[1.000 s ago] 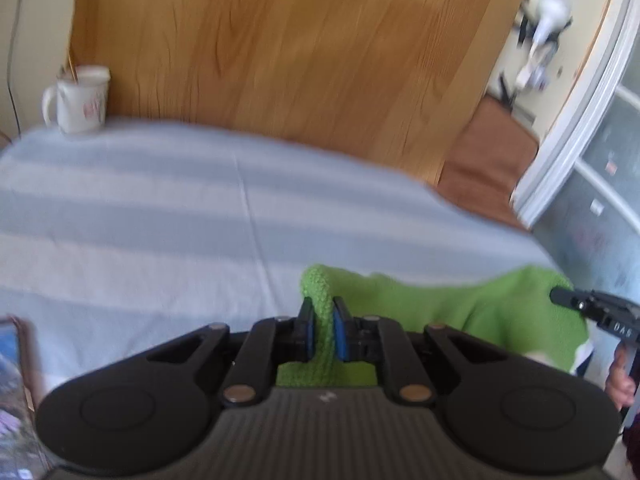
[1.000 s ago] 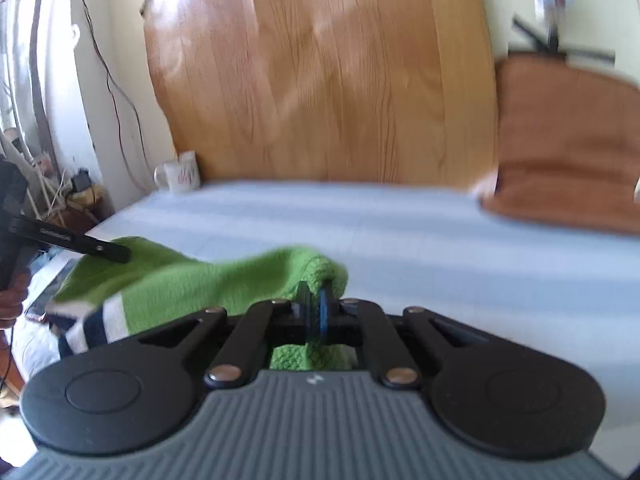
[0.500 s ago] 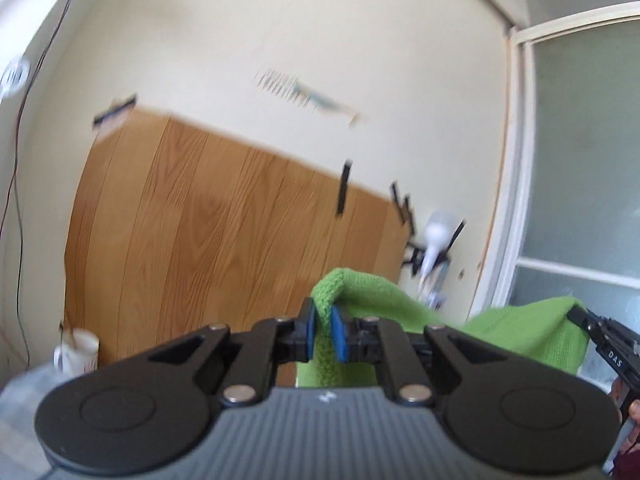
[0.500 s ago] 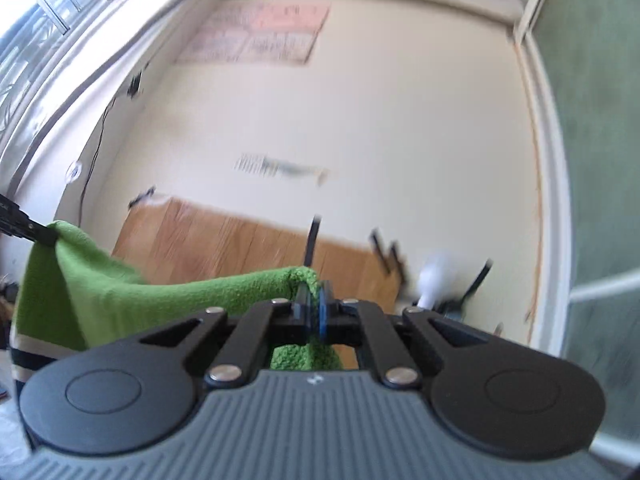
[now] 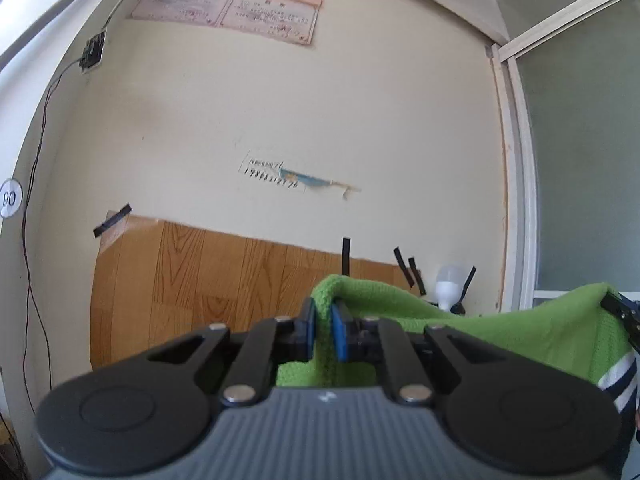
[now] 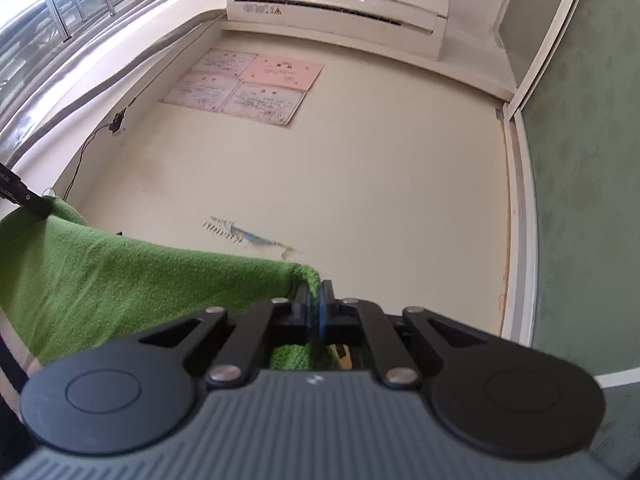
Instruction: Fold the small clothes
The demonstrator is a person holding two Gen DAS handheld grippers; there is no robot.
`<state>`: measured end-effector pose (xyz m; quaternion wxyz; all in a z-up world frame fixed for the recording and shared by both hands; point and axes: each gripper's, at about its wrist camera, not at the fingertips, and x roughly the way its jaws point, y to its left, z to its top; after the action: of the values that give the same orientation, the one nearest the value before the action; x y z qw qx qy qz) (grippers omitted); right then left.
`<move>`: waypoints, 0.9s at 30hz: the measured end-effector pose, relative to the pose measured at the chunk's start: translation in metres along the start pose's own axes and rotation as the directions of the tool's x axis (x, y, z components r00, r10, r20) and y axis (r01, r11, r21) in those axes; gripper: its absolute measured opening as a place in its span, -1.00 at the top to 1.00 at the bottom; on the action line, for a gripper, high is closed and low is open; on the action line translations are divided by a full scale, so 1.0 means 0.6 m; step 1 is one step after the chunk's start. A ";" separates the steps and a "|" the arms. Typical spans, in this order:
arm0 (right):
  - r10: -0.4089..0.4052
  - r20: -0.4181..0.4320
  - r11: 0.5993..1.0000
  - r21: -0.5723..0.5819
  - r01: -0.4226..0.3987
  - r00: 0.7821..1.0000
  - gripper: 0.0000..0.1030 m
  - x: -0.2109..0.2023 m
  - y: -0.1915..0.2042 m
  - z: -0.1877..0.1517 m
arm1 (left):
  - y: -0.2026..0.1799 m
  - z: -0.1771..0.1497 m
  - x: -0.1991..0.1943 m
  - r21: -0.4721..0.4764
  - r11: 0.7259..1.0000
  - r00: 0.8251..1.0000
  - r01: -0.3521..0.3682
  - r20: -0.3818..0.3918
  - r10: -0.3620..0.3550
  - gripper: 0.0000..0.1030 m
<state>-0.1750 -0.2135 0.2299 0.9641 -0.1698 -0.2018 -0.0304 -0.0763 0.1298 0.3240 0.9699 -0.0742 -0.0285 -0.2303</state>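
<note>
Aloft, green garment [image 5: 500,332] hung stretched between both tools, long axis running side to side, striped hem [image 5: 618,380] hanging down. Left hand-held gripper [image 5: 323,332] pinched one top corner; right hand-held gripper [image 6: 320,308] clamped other corner. Both cameras tilted up toward cream wall [image 5: 280,120] and air conditioner [image 6: 336,4].

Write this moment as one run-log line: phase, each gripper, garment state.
phase: lift | left gripper: shut on green garment | right gripper: shut on green garment | garment: held between both, off the table
</note>
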 end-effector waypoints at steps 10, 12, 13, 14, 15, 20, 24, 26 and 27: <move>0.029 -0.446 1.000 0.020 -0.023 0.894 0.81 0.310 0.106 -0.339 | 0.095 -0.253 0.348 -0.101 0.982 0.948 -0.161 -0.292 0.126 0.63; 0.038 -0.642 0.999 0.015 -0.037 0.765 0.77 0.370 0.141 -0.452 | 0.126 -0.346 0.425 -0.143 0.972 0.901 -0.189 -0.419 0.113 0.06; 0.027 -0.708 1.000 0.027 -0.011 0.705 0.77 0.377 0.146 -0.496 | 0.142 -0.394 0.453 -0.157 0.962 0.860 -0.225 -0.495 0.121 0.18; 0.050 -0.750 0.997 0.073 0.007 0.660 0.77 0.370 0.144 -0.525 | 0.158 -0.437 0.467 -0.171 0.950 0.817 -0.262 -0.564 0.124 0.24; 0.107 -0.759 0.989 0.148 0.011 0.642 0.77 0.351 0.136 -0.541 | 0.173 -0.470 0.467 -0.199 0.939 0.787 -0.280 -0.607 0.106 0.28; 0.187 -0.755 0.972 0.234 -0.008 0.629 0.67 0.249 0.108 -0.534 | 0.221 -0.529 0.362 -0.223 0.928 0.775 -0.299 -0.625 0.099 0.21; 0.250 -0.749 0.948 0.317 0.002 0.614 0.27 0.175 0.086 -0.514 | 0.228 -0.531 0.256 -0.203 0.931 0.755 -0.305 -0.648 0.106 0.08; 0.287 -0.727 0.930 0.368 0.000 0.624 -0.03 0.133 0.083 -0.499 | 0.217 -0.529 0.214 -0.209 0.936 0.743 -0.283 -0.665 0.076 -0.06; 0.303 -0.718 0.924 0.381 -0.010 0.627 -0.10 0.116 0.080 -0.493 | 0.213 -0.529 0.188 -0.213 0.941 0.738 -0.262 -0.672 0.053 -0.17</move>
<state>0.0069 -0.2681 -0.0119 0.9708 0.0118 0.2385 0.0213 0.0885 0.1429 0.0042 0.9114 -0.1336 0.3551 -0.1593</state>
